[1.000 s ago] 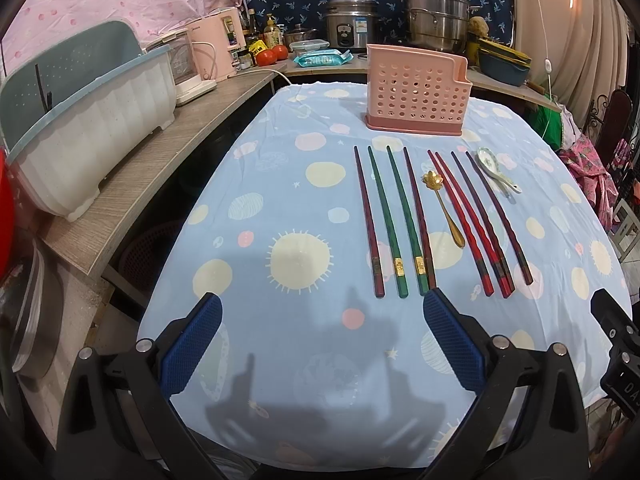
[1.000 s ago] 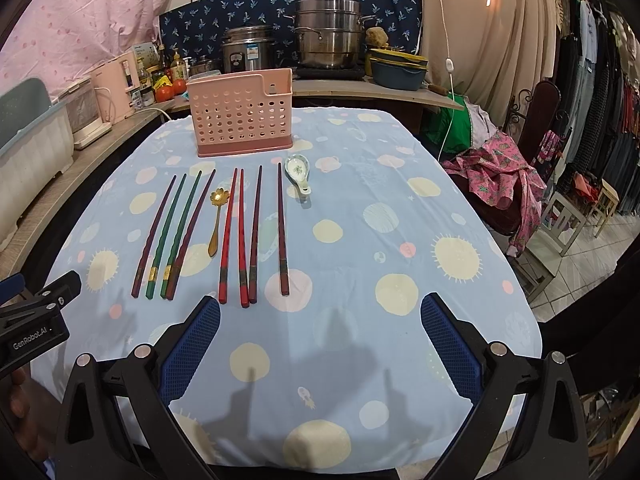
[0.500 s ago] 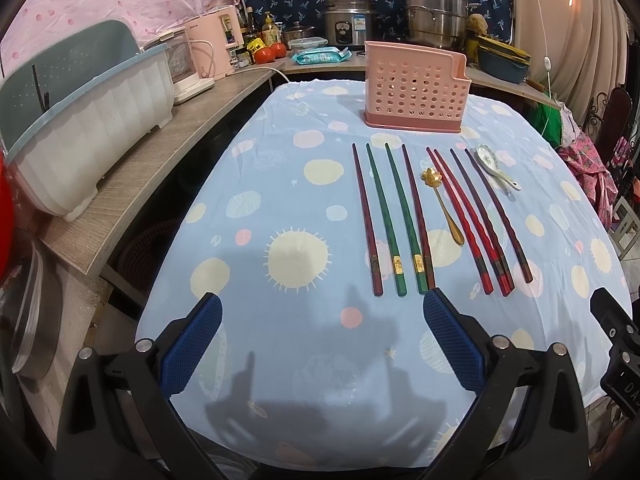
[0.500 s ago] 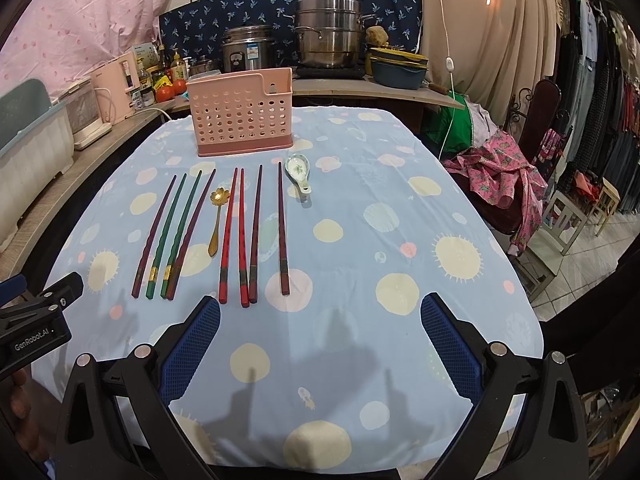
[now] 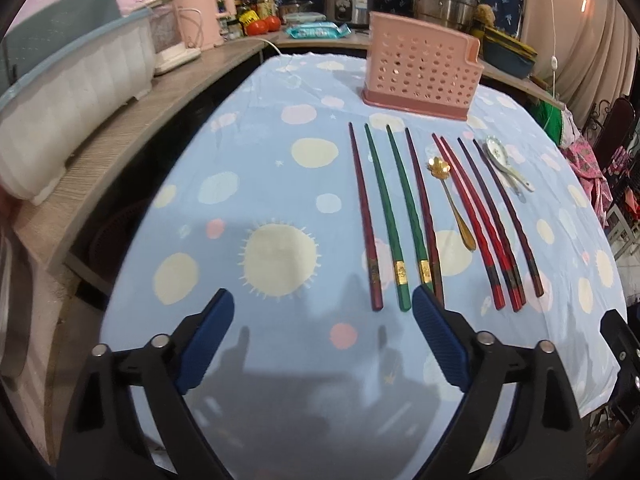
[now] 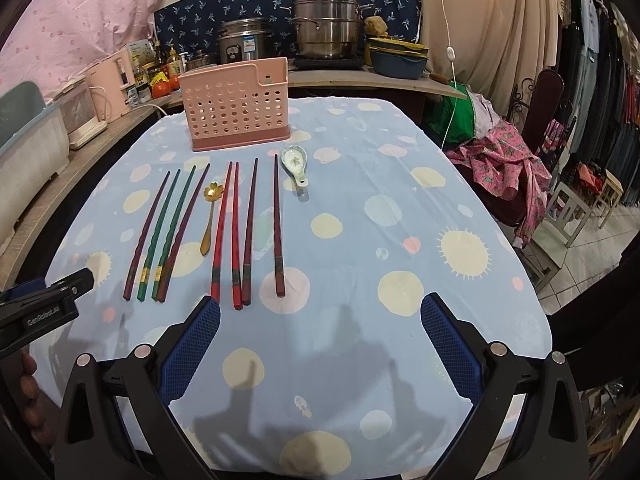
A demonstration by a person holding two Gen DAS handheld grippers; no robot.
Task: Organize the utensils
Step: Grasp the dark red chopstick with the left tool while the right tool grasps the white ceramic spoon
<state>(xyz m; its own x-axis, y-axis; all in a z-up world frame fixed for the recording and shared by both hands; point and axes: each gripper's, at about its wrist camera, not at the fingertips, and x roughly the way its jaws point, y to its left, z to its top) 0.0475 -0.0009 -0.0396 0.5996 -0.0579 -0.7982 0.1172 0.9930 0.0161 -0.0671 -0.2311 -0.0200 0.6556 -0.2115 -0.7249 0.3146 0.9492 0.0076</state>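
I've got both tongs wide w/ nothing held, left tongs [image 5: 322,312] just short of the green chopsticks [image 5: 394,216], right tongs [image 6: 320,316] near the red chopsticks [image 6: 226,232], all lying before the pink basket [image 6: 236,114].

The tablecloth [image 6: 360,184] is light blue with cream, pink and white dots and pale yellow suns. The basket [image 6: 236,110] ahead of both grippers is pink with round holes. Two chopsticks [image 5: 396,216] are green with gold bands; the other chopsticks [image 6: 236,236] are dark red and bright red. One spoon [image 6: 208,216] is gold, one spoon [image 6: 295,162] is white with a small flower pattern. The finger pads [image 5: 438,336] are blue.
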